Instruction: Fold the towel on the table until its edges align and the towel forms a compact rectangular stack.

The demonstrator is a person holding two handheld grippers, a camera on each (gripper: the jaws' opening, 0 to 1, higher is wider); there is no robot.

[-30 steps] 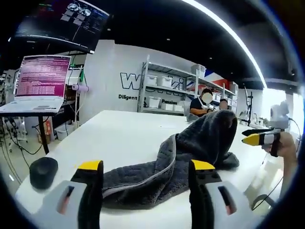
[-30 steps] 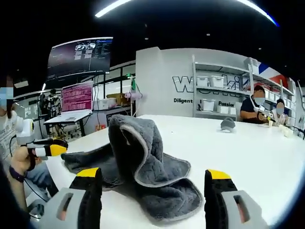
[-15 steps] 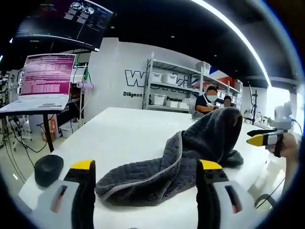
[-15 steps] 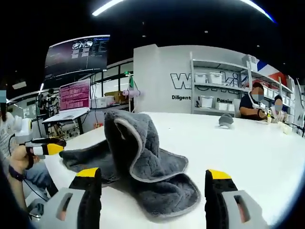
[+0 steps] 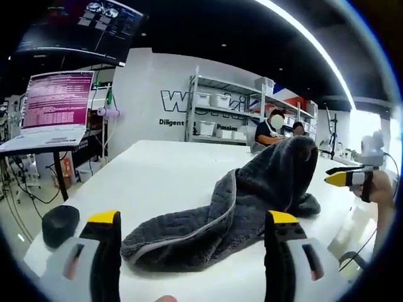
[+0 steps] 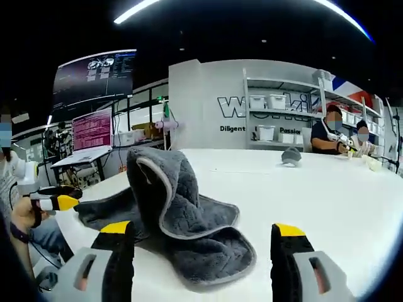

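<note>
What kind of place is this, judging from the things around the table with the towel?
Probably a lab or workshop for recording robot data. A laptop on a stand and a large monitor overhead show text and windows, metal shelving holds storage bins, and people sit at the far end of the long white table with the grey towel.

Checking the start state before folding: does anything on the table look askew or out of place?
The dark grey fleece towel lies crumpled on the white table, not flat: one part stands up in a peaked hump and its pale-trimmed edges curl over each other. Both grippers hover open, apart from it. Nothing looks spilled or damaged.
</note>
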